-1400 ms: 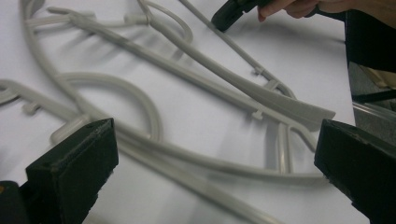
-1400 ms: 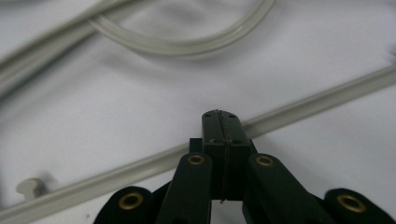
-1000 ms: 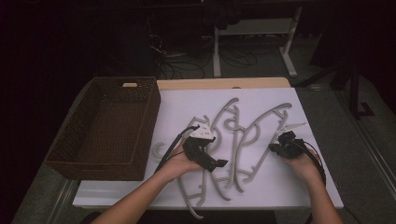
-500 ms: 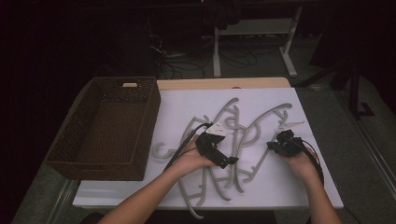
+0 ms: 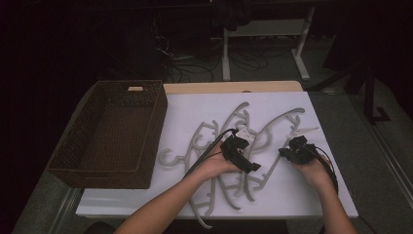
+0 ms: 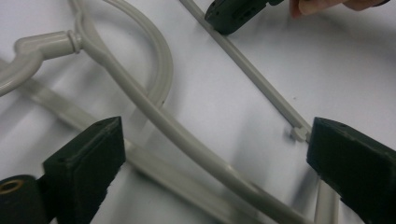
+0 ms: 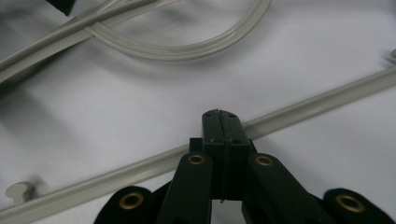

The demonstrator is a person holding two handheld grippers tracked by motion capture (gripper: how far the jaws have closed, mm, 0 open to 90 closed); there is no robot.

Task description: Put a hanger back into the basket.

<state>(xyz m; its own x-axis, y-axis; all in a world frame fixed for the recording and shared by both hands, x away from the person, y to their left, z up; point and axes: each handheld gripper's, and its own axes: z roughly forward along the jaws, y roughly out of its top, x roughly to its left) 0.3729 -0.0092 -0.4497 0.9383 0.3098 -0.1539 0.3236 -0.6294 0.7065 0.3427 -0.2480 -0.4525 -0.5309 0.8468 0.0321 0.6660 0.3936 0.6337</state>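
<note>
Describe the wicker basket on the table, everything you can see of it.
The basket is a dark brown, rectangular, woven one, wicker by the look of it, with upright walls that flare slightly and a handle slot in its far wall. It stands upright and looks empty on the left side of the table, its right wall along the white sheet's left edge. The grey hangers lie to its right, apart from it. Neither gripper touches it.

Left claw [image 6: 210,154] jaws wide and just closing slightly, grey hanger arm [image 6: 140,100] lying between them, white tabletop [image 6: 336,70].

I found no words, labels, brands or numbers I could read on anything in front of me.
</note>
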